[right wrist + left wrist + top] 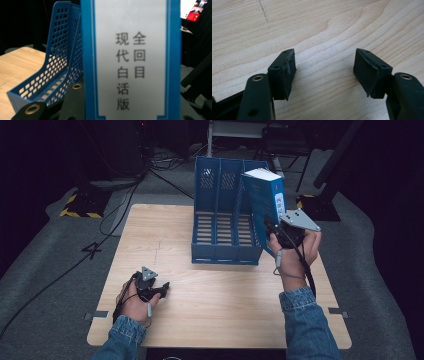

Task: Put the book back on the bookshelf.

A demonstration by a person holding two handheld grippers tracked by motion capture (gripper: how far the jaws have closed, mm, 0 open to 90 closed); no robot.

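A thick blue book (pixel 266 202) with a white spine label is held upright and slightly tilted beside the right end of the blue three-slot file rack (pixel 220 220). My right gripper (pixel 274 231) is shut on the book's lower spine. In the right gripper view the book's spine (pixel 131 57) with dark characters stands close up, and the file rack (pixel 53 72) is to its left. My left gripper (pixel 159 290) rests low over the wooden table (pixel 215 295) near its front left. Its jaws stand open around bare wood, with the pads (pixel 287 72) wide apart.
The rack stands at the back middle of the table. Cables (pixel 110 210) run over the grey floor behind and to the left. A dark stand base (pixel 315 205) sits off the table's back right corner.
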